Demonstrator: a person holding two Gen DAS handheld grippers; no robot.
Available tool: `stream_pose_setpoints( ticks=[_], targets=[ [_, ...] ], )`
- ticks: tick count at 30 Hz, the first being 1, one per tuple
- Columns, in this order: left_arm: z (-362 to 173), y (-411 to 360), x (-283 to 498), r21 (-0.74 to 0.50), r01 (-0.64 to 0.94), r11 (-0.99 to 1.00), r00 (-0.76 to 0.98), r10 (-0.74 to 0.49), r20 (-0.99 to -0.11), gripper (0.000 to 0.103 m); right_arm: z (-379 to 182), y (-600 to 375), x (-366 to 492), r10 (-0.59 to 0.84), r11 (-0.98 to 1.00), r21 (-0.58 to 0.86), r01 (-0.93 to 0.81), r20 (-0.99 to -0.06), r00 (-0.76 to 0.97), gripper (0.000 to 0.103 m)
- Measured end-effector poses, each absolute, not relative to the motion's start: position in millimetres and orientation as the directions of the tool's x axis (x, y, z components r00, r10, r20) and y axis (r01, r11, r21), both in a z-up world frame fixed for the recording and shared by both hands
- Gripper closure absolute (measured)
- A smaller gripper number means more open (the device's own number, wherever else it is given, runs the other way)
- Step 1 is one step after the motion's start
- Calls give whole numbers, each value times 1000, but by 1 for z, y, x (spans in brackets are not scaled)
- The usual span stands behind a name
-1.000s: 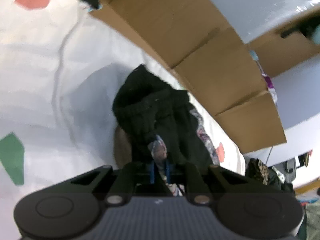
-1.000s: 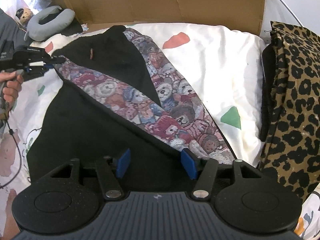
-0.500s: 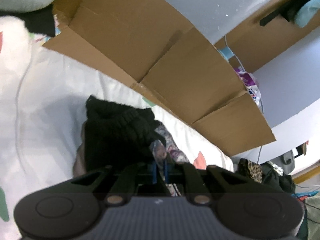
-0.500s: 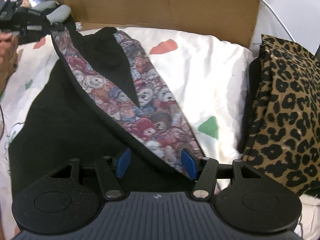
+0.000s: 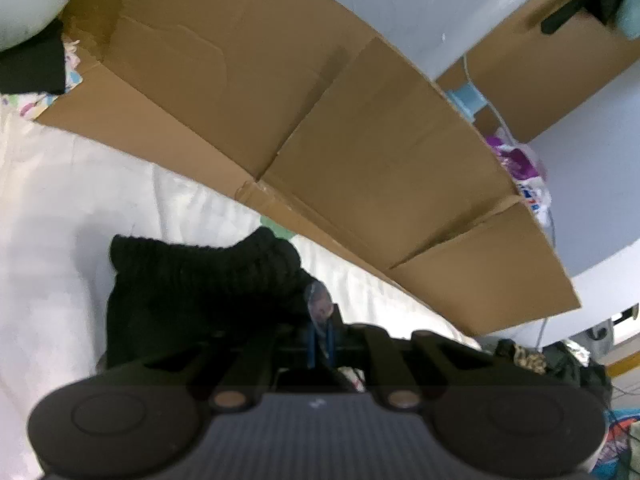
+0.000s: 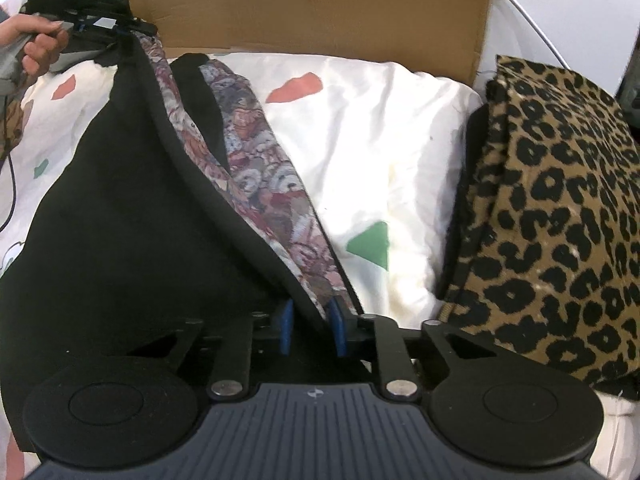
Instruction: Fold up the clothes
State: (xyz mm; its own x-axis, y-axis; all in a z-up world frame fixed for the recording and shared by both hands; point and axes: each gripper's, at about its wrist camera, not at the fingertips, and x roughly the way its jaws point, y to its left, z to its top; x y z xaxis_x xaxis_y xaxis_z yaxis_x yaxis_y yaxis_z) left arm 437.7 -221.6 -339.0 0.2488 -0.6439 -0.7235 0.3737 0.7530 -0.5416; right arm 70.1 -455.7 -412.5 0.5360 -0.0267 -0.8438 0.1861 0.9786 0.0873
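Observation:
A black garment (image 6: 132,220) with a teddy-bear patterned panel (image 6: 264,184) lies partly lifted over the white bed sheet (image 6: 380,140). My right gripper (image 6: 311,330) is shut on the garment's near edge, with the fabric pinched between its blue pads. At the far left a hand (image 6: 36,40) holds my left gripper (image 6: 132,28), which is raised and shut on the garment's far corner. In the left wrist view the left gripper (image 5: 320,340) clamps that corner, and the garment's black ribbed hem (image 5: 192,280) bunches just ahead of it.
A folded leopard-print cloth (image 6: 560,220) lies on the right of the bed. A cardboard wall (image 6: 320,4) stands along the far edge and fills the left wrist view as cardboard (image 5: 320,128). A thin cable (image 6: 10,184) hangs at the left.
The left gripper has lifted the garment's far corner up off the sheet. The right gripper's pads have come together on the garment's near edge, which now rises off the bed.

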Motion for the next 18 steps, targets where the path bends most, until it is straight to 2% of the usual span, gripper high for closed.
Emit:
stream_pose_setpoints(
  ticks=[9,18],
  targets=[
    [-361,-262,453,-499,348,794,257,-592,-764,97,-422,-476,64,3,959,153,240,-848,529,90],
    [-380,-286,463,-417,341,843,271,-513,-814,97,-425,-484,64,17,943,190,274,-848,530,94]
  ],
)
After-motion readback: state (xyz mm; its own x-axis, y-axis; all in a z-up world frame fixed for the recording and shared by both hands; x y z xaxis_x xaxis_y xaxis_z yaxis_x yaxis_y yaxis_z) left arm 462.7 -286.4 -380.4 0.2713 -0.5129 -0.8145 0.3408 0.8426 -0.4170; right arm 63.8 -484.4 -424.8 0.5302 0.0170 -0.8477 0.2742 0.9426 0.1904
